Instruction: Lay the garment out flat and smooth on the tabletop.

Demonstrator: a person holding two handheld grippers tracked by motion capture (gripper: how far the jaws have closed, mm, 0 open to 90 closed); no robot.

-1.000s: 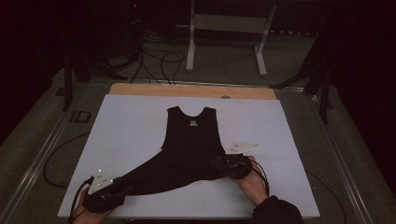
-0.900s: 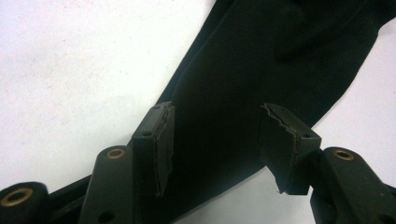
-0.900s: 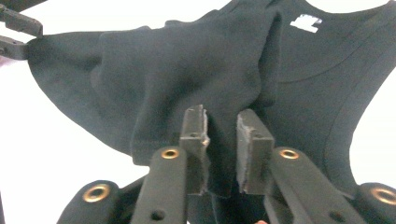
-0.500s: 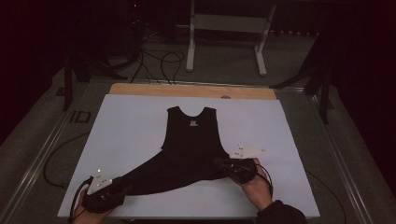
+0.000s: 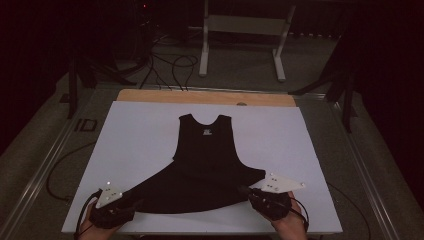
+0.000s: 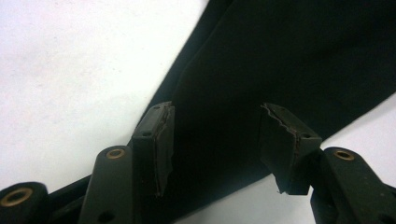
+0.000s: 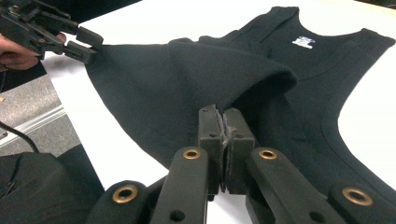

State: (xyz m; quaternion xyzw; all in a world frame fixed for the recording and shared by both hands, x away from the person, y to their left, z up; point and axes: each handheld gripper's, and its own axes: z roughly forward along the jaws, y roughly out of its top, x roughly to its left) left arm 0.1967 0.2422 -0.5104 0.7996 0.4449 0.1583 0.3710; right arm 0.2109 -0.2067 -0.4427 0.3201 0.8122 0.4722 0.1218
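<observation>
The right gripper [image 7: 225,122] is pinching the black tank top's [image 5: 206,150] hem corner, jaws having just clamped together. The left gripper [image 6: 219,140] is straddling the opposite corner, jaws apart with cloth between. The tank top is lying on the white board [image 5: 135,135], whose wooden edge [image 5: 150,96] is running beyond the neckline.

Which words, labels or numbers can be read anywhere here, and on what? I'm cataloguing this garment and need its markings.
Neck label inside the black tank top: a small white patch with print, too small and blurred to read.
No other text, brand or number can be read in the high view or either gripper view.
</observation>
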